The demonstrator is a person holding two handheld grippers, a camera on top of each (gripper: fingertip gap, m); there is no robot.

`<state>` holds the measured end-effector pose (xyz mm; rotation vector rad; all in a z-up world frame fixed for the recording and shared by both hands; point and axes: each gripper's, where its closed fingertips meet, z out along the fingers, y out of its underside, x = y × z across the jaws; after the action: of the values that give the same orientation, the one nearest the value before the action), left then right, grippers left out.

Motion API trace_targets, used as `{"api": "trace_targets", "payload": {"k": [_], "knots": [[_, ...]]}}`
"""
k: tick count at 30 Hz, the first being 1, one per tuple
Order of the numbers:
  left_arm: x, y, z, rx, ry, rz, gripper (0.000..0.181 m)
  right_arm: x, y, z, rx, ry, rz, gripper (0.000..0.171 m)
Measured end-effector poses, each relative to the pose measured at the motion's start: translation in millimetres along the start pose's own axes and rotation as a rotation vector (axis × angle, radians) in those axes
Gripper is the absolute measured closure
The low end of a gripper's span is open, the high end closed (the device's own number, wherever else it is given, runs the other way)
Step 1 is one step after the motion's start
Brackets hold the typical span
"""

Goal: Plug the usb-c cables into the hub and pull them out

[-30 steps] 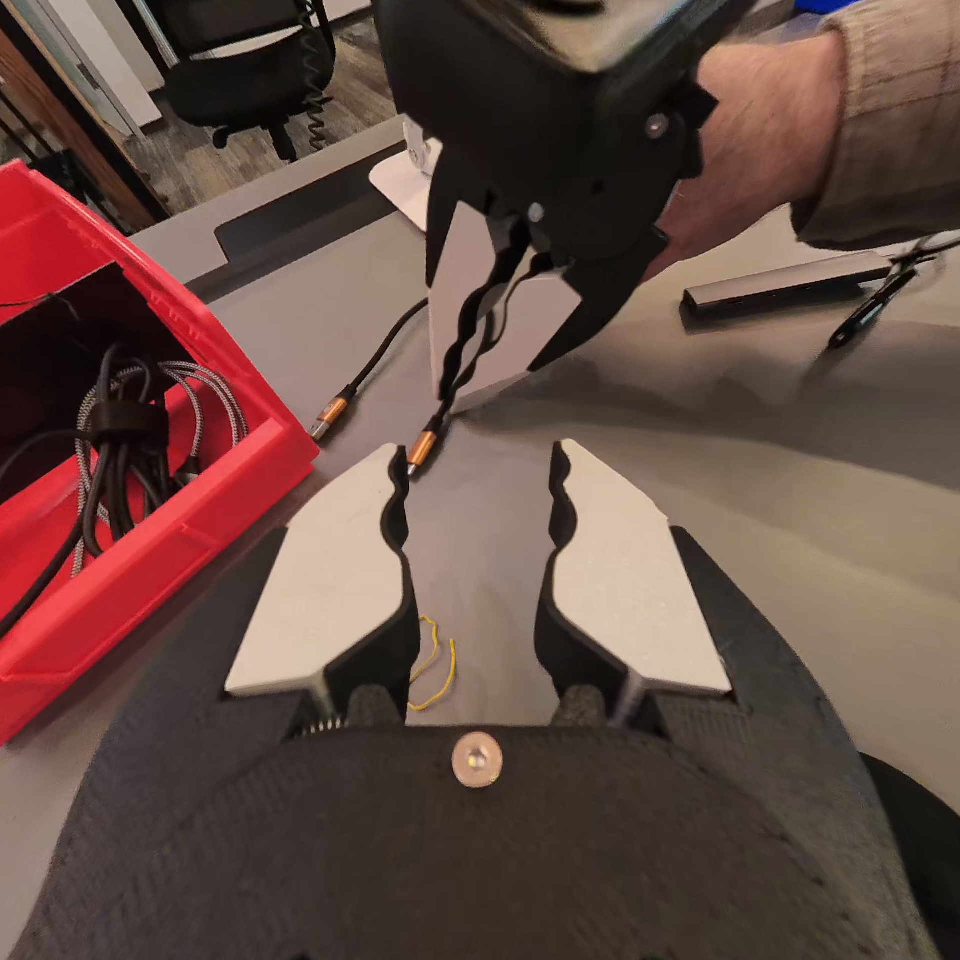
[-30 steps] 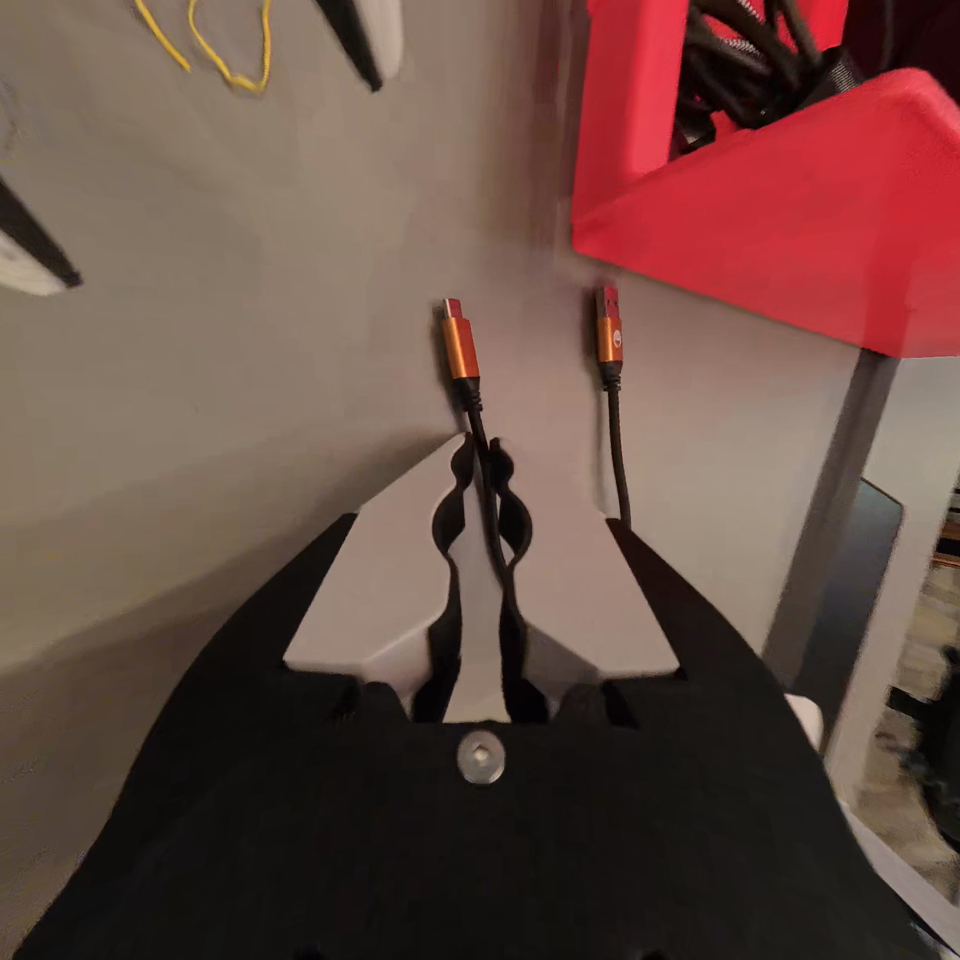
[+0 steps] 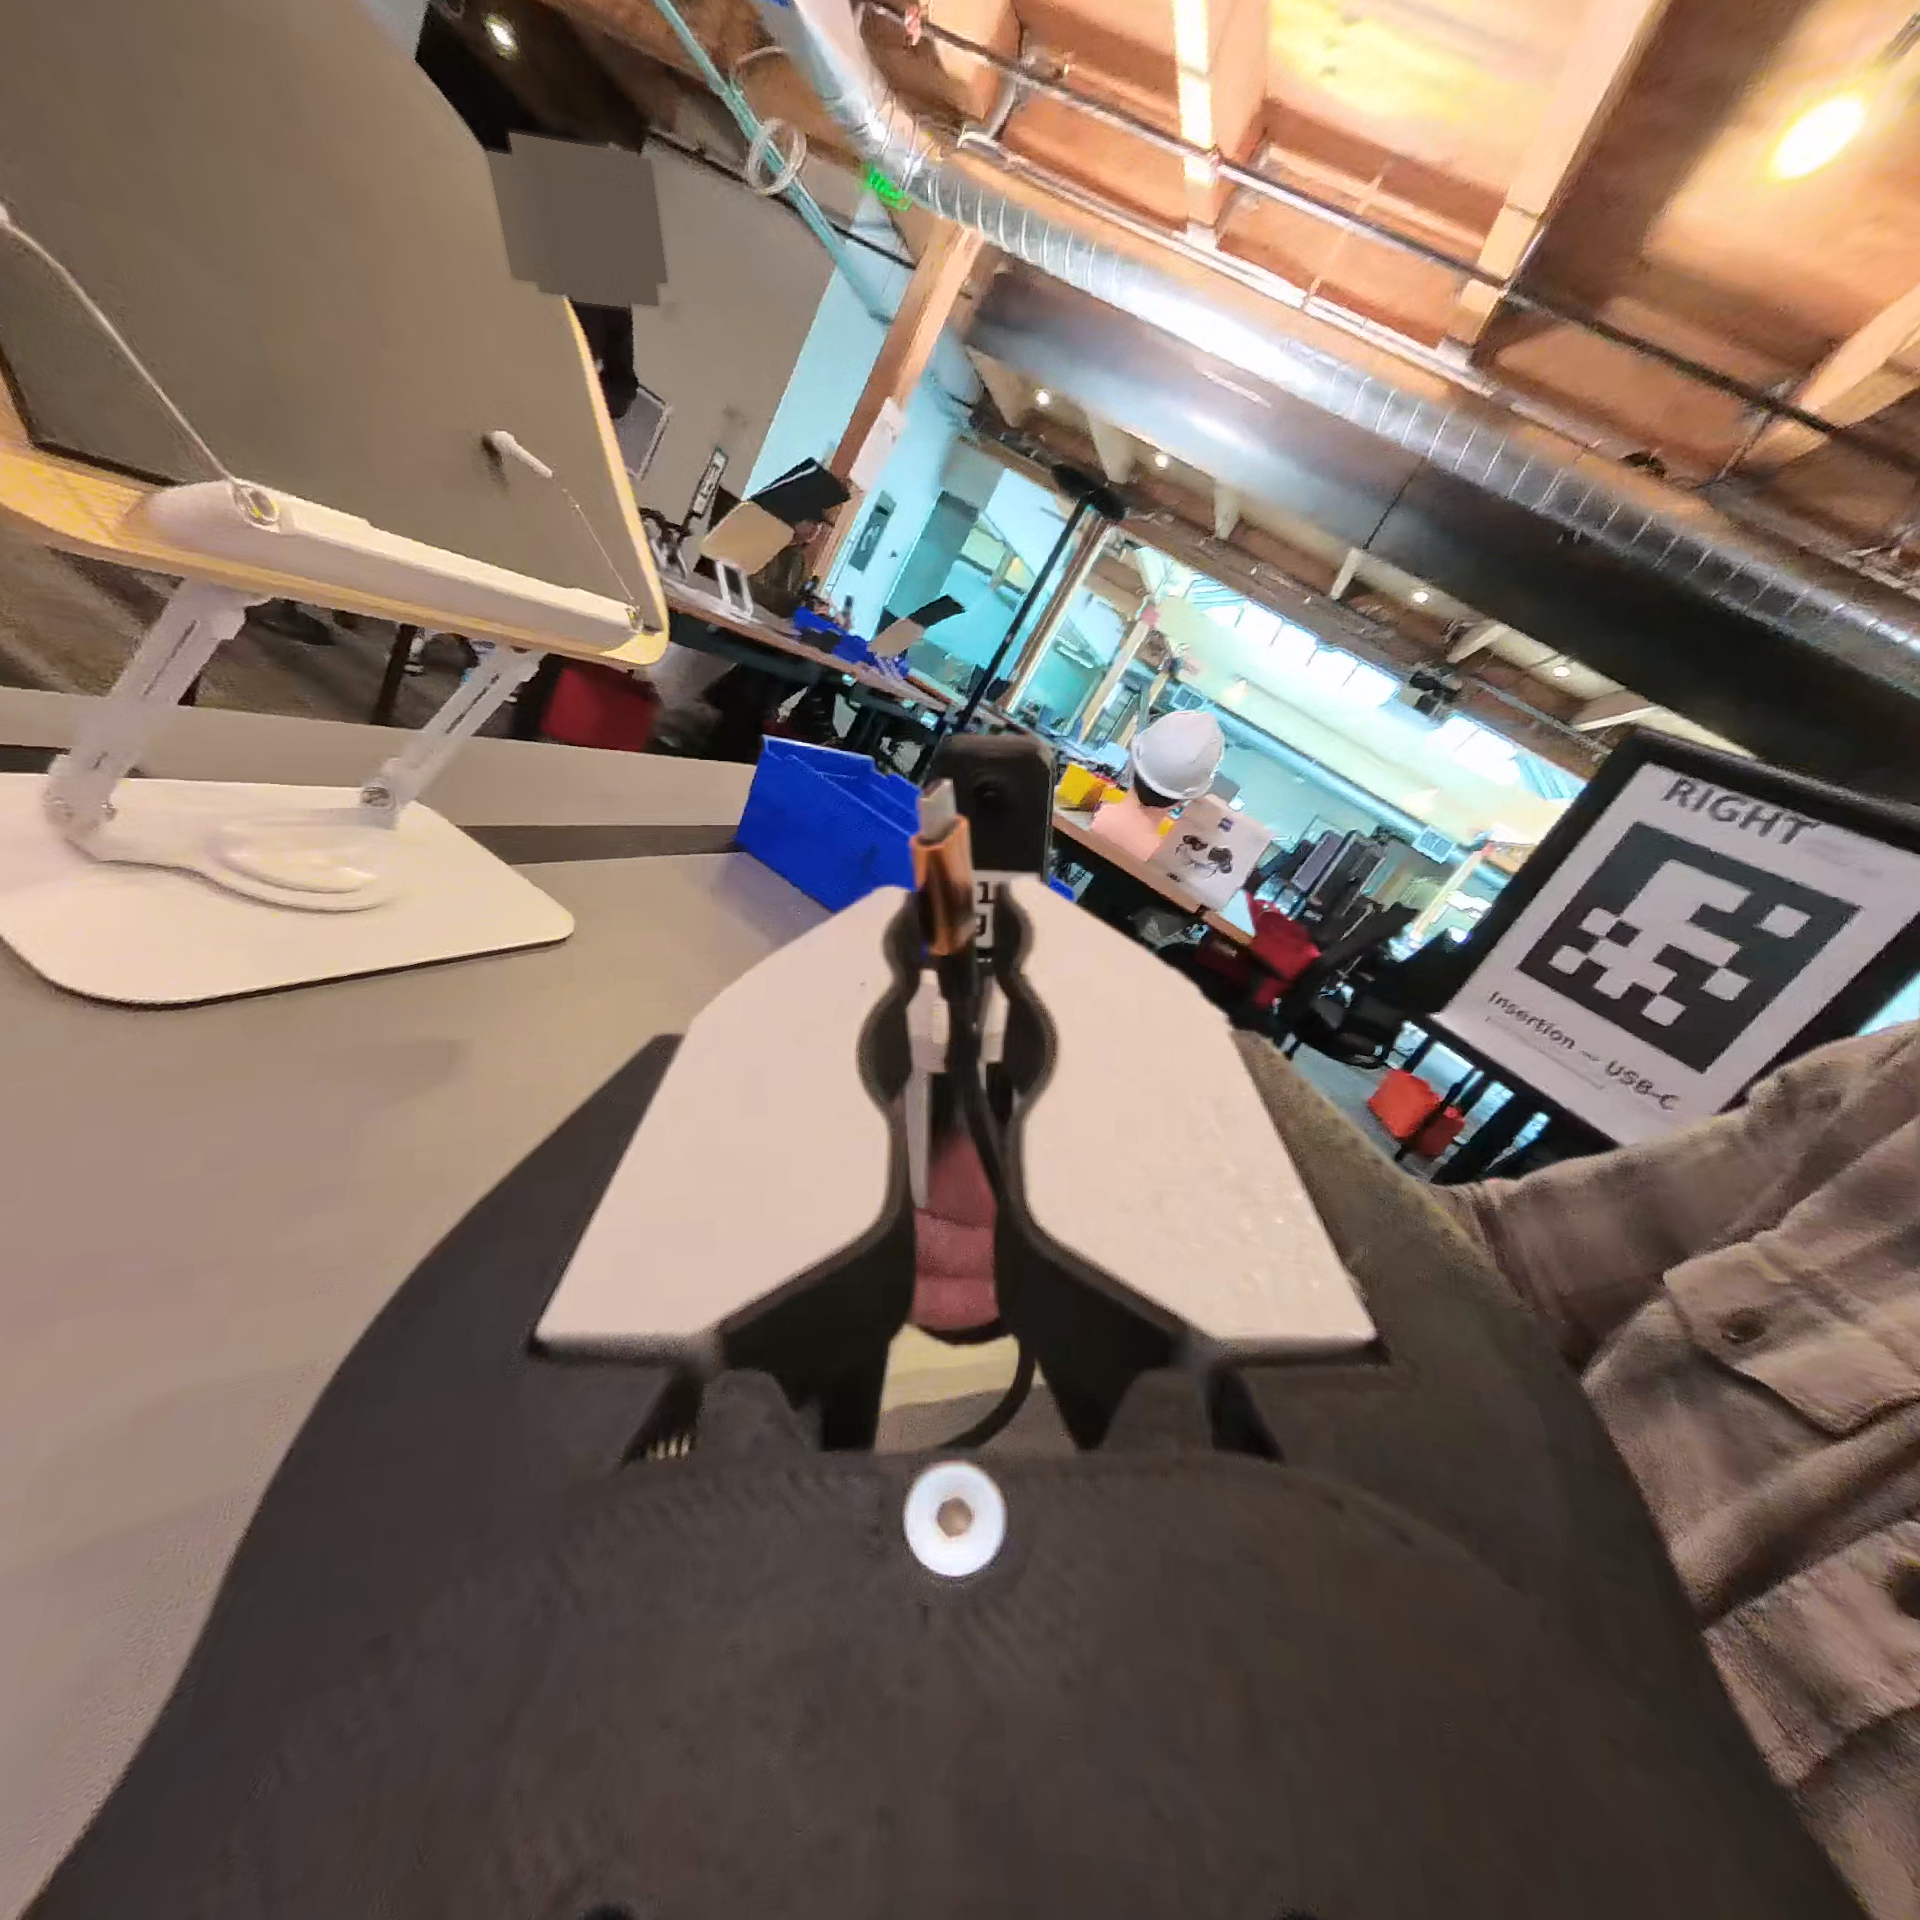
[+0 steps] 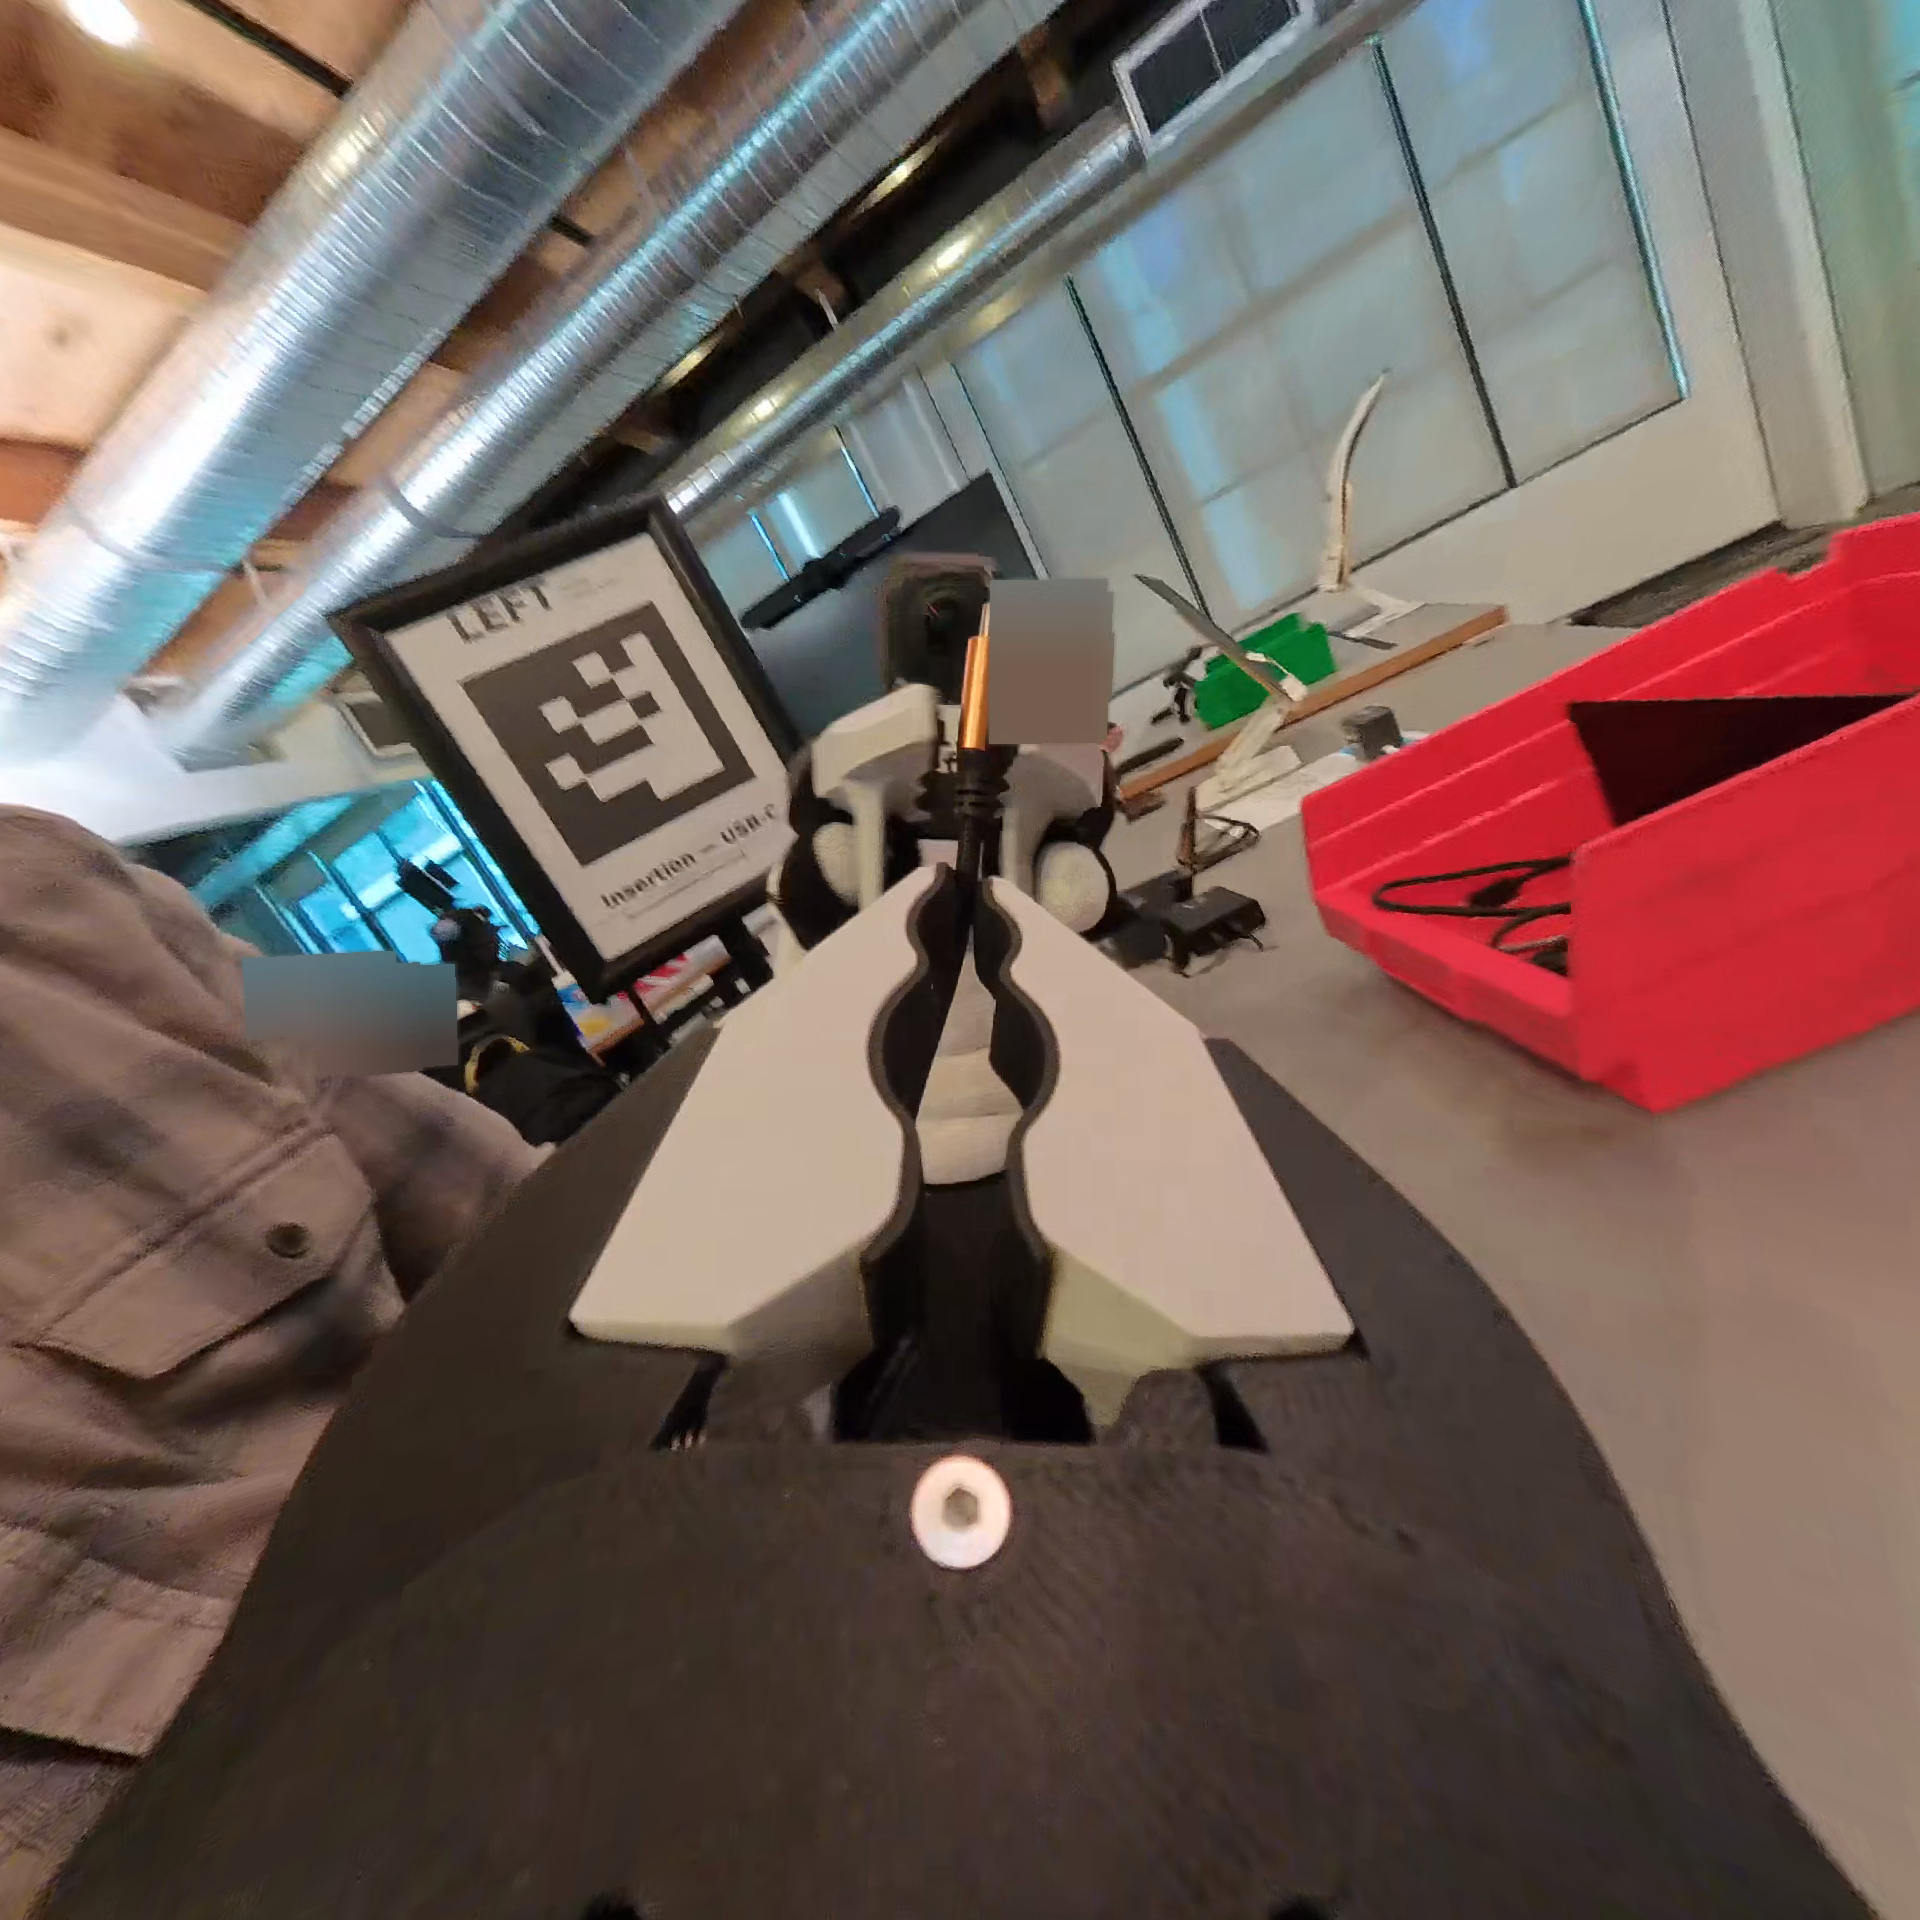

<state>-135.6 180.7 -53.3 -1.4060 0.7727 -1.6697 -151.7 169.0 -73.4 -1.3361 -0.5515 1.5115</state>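
Both lifted; left gripper (image 3: 951, 935) & right gripper (image 4: 961, 883) clamp cables.

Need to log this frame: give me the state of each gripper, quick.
Left gripper: closed on a black cable with an orange plug.
Right gripper: closed on the other orange-plug cable.

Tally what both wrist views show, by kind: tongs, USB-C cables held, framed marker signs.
Tongs: 2, left tongs, right tongs
USB-C cables: 2, one gripped per tongs
Framed marker signs: 2
Total: 6
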Motion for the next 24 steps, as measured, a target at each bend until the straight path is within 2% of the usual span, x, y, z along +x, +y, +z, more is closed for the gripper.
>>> {"api": "trace_targets", "payload": {"k": [6, 7, 8, 12, 15, 17, 21, 24], "knots": [[13, 5, 1, -0.03, 0.095, -0.014, 0.174, -12, 6, 1, -0.006, -0.022, -0.004, 0.169], [16, 2, -1, -0.03, 0.119, -0.014, 0.174, -13, 7, 0, -0.038, -0.006, -0.011, 0.15], [21, 0, -2, -0.047, 0.154, -0.019, 0.175, -15, 6, -4, -0.063, 0.009, -0.04, 0.146], [42, 20, -4, -0.342, 0.33, 0.005, 0.175, -38, -10, -22, -0.261, 0.062, -0.408, 0.149], [53, 39, -4, -0.578, 0.452, 0.036, 0.175, -69, -20, -28, -0.482, -0.026, -0.669, 0.152], [61, 53, -5, -0.729, 0.543, 0.044, 0.175, -75, -14, -31, -0.66, -0.066, -0.823, 0.151], [72, 70, -5, -0.913, 0.701, 0.028, 0.174, -70, 17, -39, -0.959, -0.168, -0.978, 0.15], [75, 81, -9, -1.013, 0.776, 0.004, 0.174, -66, 31, -44, -1.037, -0.213, -1.012, 0.158]]}}
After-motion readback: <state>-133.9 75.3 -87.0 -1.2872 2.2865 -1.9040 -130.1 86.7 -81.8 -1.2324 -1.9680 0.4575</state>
